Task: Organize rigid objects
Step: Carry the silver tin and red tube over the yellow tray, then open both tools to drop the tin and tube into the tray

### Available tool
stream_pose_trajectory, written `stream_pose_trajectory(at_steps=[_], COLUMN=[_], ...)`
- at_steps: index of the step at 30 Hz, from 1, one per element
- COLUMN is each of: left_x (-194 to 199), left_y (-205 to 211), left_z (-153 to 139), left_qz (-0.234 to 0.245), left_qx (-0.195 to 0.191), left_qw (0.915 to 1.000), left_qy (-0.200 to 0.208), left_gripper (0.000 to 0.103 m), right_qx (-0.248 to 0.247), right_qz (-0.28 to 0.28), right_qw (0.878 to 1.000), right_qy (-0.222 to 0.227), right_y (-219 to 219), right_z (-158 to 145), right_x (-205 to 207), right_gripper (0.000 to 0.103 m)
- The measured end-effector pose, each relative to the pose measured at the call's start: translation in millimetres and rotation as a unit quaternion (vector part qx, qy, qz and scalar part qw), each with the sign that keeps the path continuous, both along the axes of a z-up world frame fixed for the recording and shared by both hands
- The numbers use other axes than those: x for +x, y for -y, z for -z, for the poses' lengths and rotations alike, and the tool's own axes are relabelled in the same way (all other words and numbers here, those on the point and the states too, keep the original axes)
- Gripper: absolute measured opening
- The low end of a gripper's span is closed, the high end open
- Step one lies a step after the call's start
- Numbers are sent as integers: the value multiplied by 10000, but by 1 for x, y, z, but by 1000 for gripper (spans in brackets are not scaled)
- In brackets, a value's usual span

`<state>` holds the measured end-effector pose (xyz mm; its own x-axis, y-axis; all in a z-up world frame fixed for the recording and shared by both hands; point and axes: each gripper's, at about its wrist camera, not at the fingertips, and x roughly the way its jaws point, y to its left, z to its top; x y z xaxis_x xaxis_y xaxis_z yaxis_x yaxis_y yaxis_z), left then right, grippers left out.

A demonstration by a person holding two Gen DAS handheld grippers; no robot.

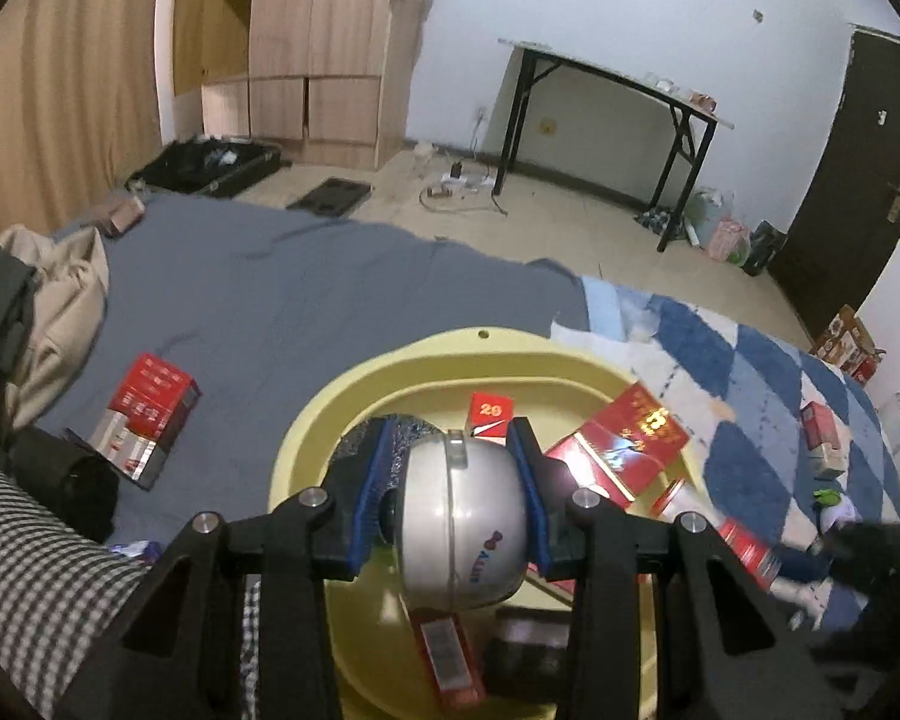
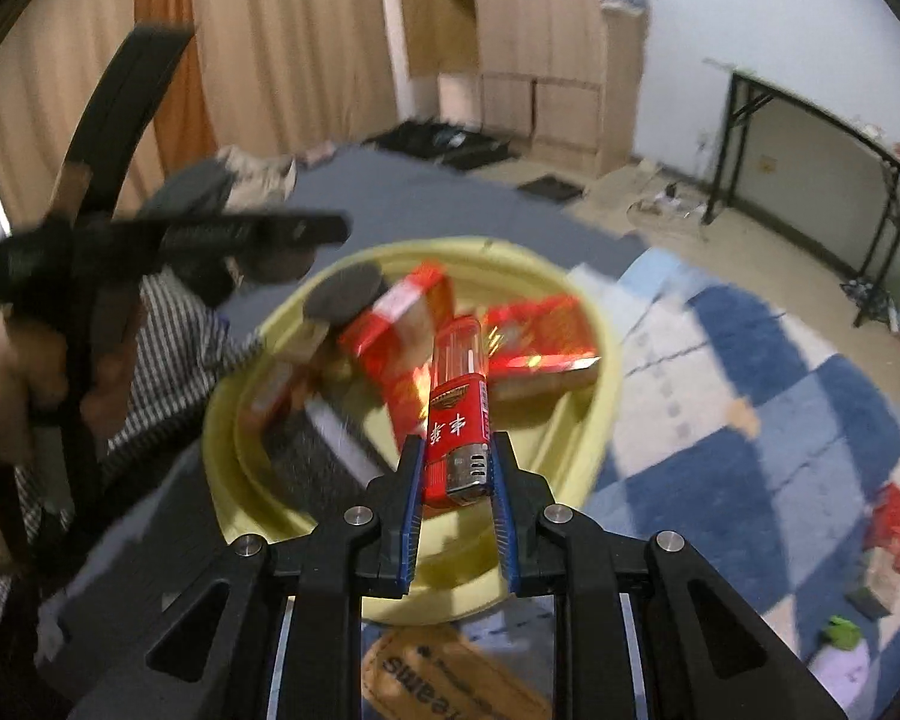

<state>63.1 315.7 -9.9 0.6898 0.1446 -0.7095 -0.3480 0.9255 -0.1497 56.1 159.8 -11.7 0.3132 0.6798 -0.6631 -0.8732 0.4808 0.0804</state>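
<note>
My left gripper [image 1: 450, 438] is shut on a white ball-shaped capsule [image 1: 465, 516] and holds it over the yellow basin [image 1: 342, 408]. Several red boxes [image 1: 624, 444] lie inside that basin. In the right wrist view my right gripper [image 2: 455, 441] is shut on a red lighter [image 2: 459, 414], which sticks out forward above the same yellow basin [image 2: 606, 384]. More red boxes [image 2: 534, 348] and a dark round lid [image 2: 345, 294] rest in it. The left gripper's black frame [image 2: 168, 234] shows blurred at the left, held by a hand [image 2: 6, 360].
The basin sits on a bed with a grey-blue sheet [image 1: 270, 300] and a blue-white checked quilt [image 1: 750, 372]. A red and silver box [image 1: 144, 414] lies on the sheet at the left. Small red boxes [image 2: 891, 522] and a green item [image 2: 840, 630] lie on the quilt.
</note>
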Motion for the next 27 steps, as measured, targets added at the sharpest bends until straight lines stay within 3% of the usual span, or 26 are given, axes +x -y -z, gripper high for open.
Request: stream_pose_trajectory(at_steps=[15,27], left_x=[7,11], left_y=[-13,-13], left_z=[31,37], left_qz=[-34,-98], left_qx=[-178,-215], left_qw=[9994,9990], left_qy=[-289,-368], left_gripper=[41,41], right_qx=[-503,-607], right_qz=[-290,-305], right_qw=[9983,9977], right_qy=[-65,-5], right_y=[-53,-61], right_z=[39,43], right_x=[9,14], right_gripper=[18,18])
